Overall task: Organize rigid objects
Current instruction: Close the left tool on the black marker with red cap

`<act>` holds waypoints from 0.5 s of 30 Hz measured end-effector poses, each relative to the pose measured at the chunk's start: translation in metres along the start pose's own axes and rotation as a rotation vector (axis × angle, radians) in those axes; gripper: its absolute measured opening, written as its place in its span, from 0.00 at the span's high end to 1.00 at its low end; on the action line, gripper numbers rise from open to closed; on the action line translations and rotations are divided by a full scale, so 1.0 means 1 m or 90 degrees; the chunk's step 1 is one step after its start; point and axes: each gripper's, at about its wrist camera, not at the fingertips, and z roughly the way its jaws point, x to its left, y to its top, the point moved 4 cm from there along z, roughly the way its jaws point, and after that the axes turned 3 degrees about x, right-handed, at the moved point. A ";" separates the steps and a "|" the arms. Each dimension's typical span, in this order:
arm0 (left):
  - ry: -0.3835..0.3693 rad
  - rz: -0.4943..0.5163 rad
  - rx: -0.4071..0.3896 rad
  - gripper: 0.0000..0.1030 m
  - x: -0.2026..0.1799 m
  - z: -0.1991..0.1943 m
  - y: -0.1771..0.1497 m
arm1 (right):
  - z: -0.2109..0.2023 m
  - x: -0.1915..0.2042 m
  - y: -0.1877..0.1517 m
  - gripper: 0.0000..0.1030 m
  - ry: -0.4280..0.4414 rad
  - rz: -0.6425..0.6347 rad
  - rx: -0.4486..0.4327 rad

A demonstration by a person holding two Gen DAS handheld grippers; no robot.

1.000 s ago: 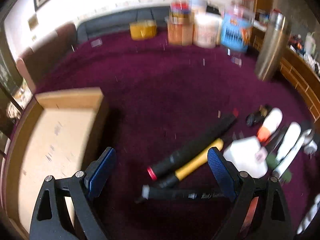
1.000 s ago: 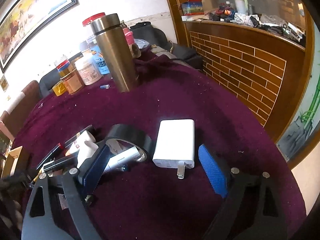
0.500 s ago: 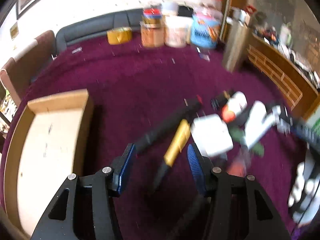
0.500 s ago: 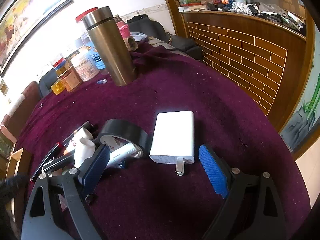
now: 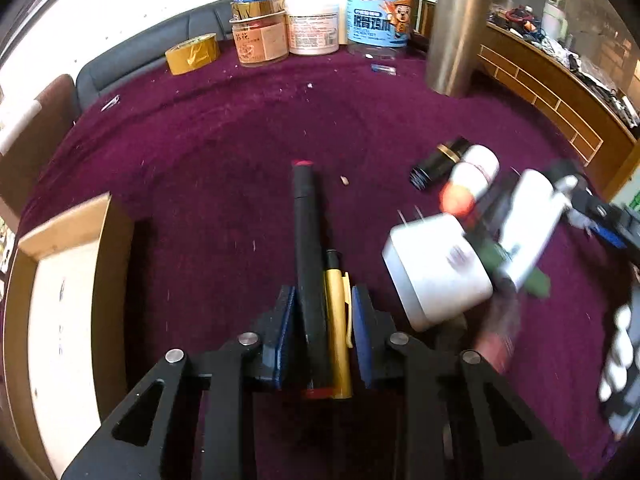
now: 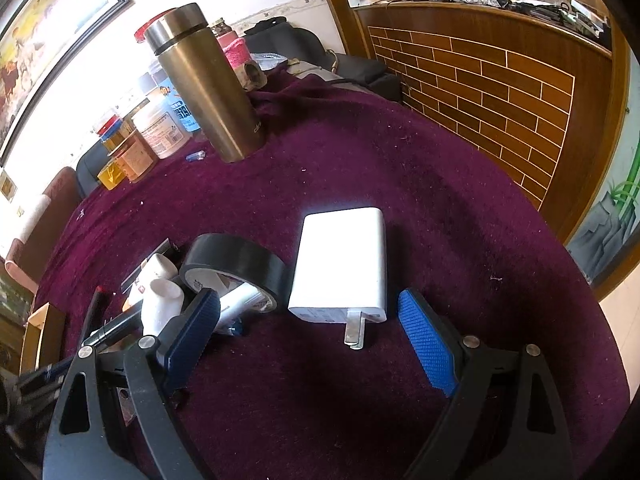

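Left gripper (image 5: 322,300) closing on black marker (image 5: 306,256) and yellow pen (image 5: 336,320) together, just right of cardboard box (image 5: 72,280); right gripper (image 6: 310,320) spread wide around white charger (image 6: 340,272), untouched.

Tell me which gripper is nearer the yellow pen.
Left. The left gripper is closing around the yellow pen and a black marker; the right gripper hovers open over the white charger.
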 end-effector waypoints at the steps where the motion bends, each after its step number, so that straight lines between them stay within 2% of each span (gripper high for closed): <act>1: -0.003 0.004 -0.003 0.79 -0.002 -0.003 -0.005 | 0.000 0.000 0.000 0.11 0.000 0.001 0.000; 2: -0.001 0.009 -0.007 0.84 -0.003 -0.008 -0.013 | 0.000 0.000 0.000 0.11 0.000 0.002 0.001; 4: -0.006 0.005 -0.005 0.88 -0.004 -0.014 -0.027 | 0.000 0.000 0.000 0.11 0.000 0.003 0.001; 9: -0.008 -0.036 -0.013 0.86 0.007 -0.030 -0.052 | 0.001 0.000 -0.001 0.11 -0.002 0.005 0.001; 10: -0.004 -0.044 -0.011 0.83 0.007 -0.031 -0.054 | 0.000 0.000 -0.001 0.11 -0.002 0.006 0.000; 11: -0.001 -0.057 -0.005 0.67 0.009 -0.030 -0.054 | 0.000 -0.001 -0.001 0.11 -0.001 0.007 0.000; 13: -0.009 -0.071 0.001 0.46 0.008 -0.022 -0.047 | 0.000 -0.002 -0.001 0.11 0.001 0.010 -0.001; 14: -0.001 -0.071 0.002 0.41 0.005 -0.018 -0.043 | 0.000 -0.002 -0.001 0.11 0.002 0.012 -0.002; 15: 0.012 -0.067 0.002 0.41 0.002 -0.016 -0.041 | -0.001 -0.003 -0.002 0.11 0.004 0.014 -0.003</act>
